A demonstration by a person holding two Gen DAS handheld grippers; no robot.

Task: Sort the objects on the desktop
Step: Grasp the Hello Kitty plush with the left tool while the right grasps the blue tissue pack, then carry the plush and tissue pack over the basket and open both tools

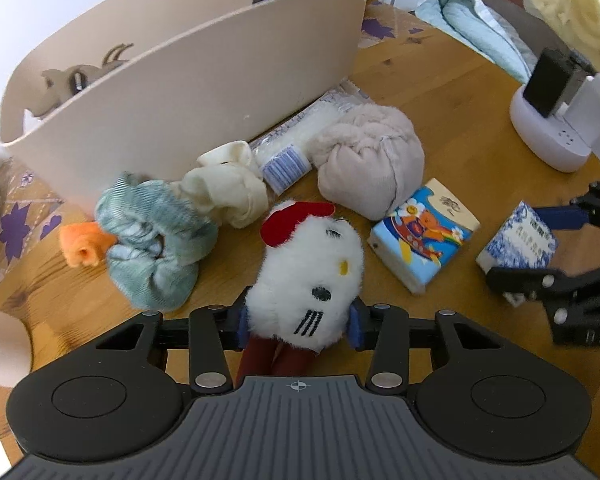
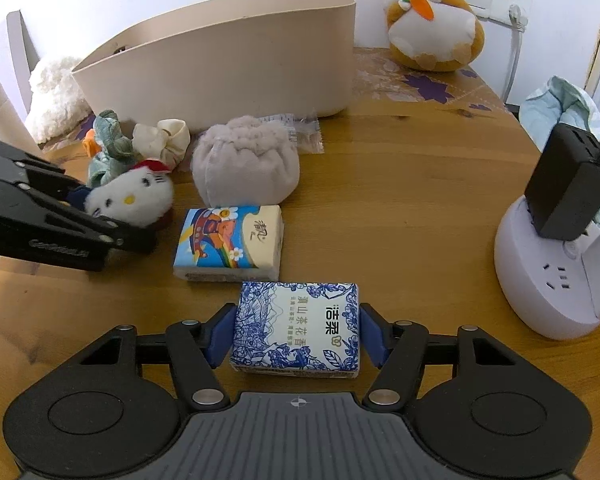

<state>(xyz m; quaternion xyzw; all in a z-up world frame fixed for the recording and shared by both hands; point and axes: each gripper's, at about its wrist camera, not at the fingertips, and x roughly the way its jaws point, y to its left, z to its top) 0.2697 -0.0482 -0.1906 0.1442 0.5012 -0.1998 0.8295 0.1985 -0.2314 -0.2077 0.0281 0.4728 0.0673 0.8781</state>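
Both tongs are clenched on their loads. The left gripper (image 1: 298, 326) pinches the white cat plush (image 1: 306, 272) low on its body, blue pads sunk into the fur; the plush rests on the table (image 2: 400, 208) near the scrunchies. The right gripper (image 2: 296, 338) squeezes the blue-and-white tissue pack (image 2: 298, 326) across its sides, pads flat on the wrapper; the pack sits just in front of the cartoon tissue pack (image 2: 230, 242).

Judgement: the step in hand is securing both items before carrying them to the beige bin (image 2: 220, 56). The plush is soft, so the grip may slip unless the pinch is deep. The tissue pack gives under pressure; lift it level so it does not pivot. Raise each clear of the bin's rim. Avoid dragging the green scrunchie (image 1: 156, 240), cream scrunchie (image 1: 228, 188) and grey pouch (image 1: 368, 160), all near the plush.

Surface: a wooden tabletop with a purple-leaf mat at the back. A white power hub (image 2: 552, 276) with a black adapter stands at the right; a hamster plush (image 2: 428, 20) sits by a wall socket. Bedding lies beyond the table edge.
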